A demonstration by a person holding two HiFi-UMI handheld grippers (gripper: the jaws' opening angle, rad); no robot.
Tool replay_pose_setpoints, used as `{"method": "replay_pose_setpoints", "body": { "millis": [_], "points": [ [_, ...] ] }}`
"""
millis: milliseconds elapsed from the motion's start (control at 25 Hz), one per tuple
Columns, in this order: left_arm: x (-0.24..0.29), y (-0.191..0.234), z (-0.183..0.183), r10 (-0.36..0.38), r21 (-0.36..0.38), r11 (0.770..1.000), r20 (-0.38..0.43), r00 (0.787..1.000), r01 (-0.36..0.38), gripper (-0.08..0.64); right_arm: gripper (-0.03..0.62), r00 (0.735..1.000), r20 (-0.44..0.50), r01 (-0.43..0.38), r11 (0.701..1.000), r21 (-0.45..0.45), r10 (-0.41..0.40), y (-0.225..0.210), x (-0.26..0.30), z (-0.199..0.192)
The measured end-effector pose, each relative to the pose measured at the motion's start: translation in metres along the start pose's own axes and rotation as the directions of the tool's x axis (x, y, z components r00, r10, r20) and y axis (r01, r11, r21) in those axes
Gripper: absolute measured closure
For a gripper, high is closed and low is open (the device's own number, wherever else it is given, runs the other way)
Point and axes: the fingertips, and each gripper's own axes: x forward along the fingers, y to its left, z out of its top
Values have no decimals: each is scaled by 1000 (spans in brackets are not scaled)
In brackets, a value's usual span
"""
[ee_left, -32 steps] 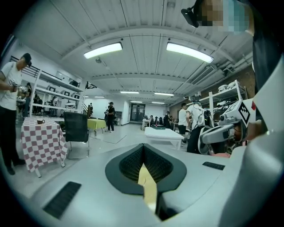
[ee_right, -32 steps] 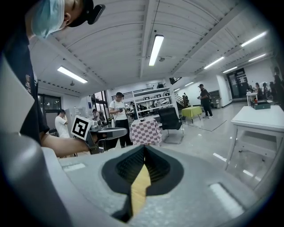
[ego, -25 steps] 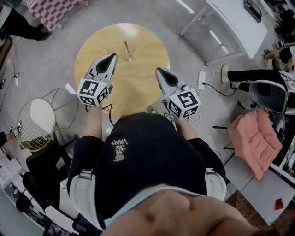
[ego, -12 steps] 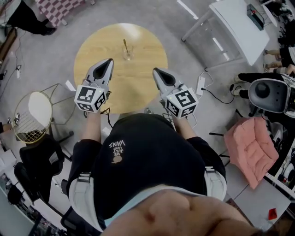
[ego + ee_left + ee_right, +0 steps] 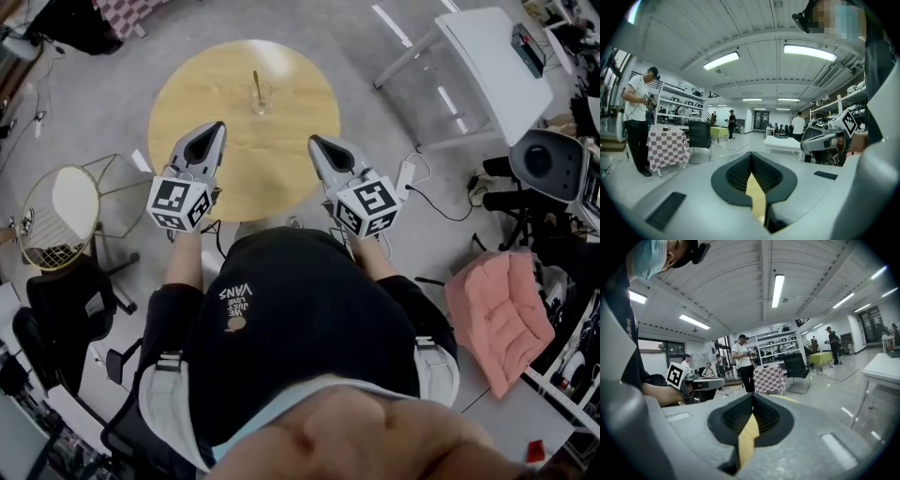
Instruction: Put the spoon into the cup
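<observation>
A clear glass cup (image 5: 260,101) stands on the far part of the round wooden table (image 5: 202,89), with a gold spoon (image 5: 255,82) standing upright in it. My left gripper (image 5: 217,127) hovers over the table's near left edge, shut and empty. My right gripper (image 5: 314,142) hangs at the near right edge, also shut with nothing held. Both are well short of the cup. In the left gripper view the left gripper (image 5: 751,157) has its jaws pressed together, and the right gripper (image 5: 752,399) looks the same in the right gripper view. Neither of those views shows the cup.
A white desk (image 5: 492,56) stands at the upper right, and cables with a power strip (image 5: 411,171) lie beside the table. A wire-frame side table (image 5: 58,217) and a black chair (image 5: 66,305) are at the left, a pink cushion (image 5: 497,314) at the right. People stand about the room.
The table and cup have slid slightly up in the head view. Both grippers sit a little nearer the table's front edge and stay shut. The spoon has stayed in the cup.
</observation>
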Motion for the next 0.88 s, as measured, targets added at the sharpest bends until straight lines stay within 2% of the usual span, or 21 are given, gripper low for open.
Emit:
{"method": "replay_pose_setpoints", "body": {
  "millis": [880],
  "points": [
    [-36,-18,-22,102,-70,992,5,995,-101,549,594,996,-21,-85,996,-12,84,8,-1,-13]
  ]
}}
